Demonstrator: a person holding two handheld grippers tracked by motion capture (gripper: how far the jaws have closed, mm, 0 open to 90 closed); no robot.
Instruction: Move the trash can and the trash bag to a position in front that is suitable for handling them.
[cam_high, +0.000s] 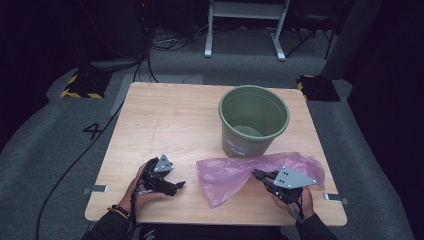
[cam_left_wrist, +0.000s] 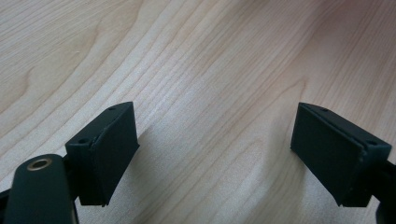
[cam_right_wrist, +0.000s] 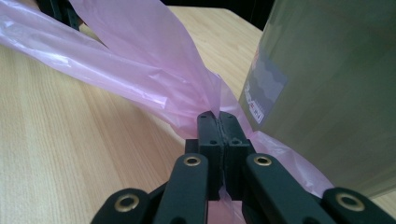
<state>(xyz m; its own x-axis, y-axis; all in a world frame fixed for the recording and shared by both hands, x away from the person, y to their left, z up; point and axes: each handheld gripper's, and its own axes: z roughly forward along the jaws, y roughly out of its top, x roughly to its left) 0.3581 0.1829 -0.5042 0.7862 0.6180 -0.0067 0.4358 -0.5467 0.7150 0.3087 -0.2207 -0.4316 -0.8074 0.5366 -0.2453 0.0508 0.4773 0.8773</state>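
Observation:
A thin pink plastic bag (cam_high: 235, 172) lies crumpled on the wooden table (cam_high: 165, 120), in front of an olive-green bucket (cam_high: 253, 119). My right gripper (cam_high: 256, 174) is shut on the bag, and in the right gripper view the pink film (cam_right_wrist: 140, 70) is pinched between the closed black jaws (cam_right_wrist: 219, 122) and lifts away to the upper left, with the bucket wall (cam_right_wrist: 327, 84) close on the right. My left gripper (cam_high: 176, 186) rests near the table's front left, pointing right toward the bag. Its pads (cam_left_wrist: 112, 144) stand wide open over bare wood with nothing between them.
The bucket stands upright at the back right of the table, with a label low on its side (cam_high: 236, 146). Beyond the table are grey floor, cables (cam_high: 145, 65) and a white frame's legs (cam_high: 245, 30).

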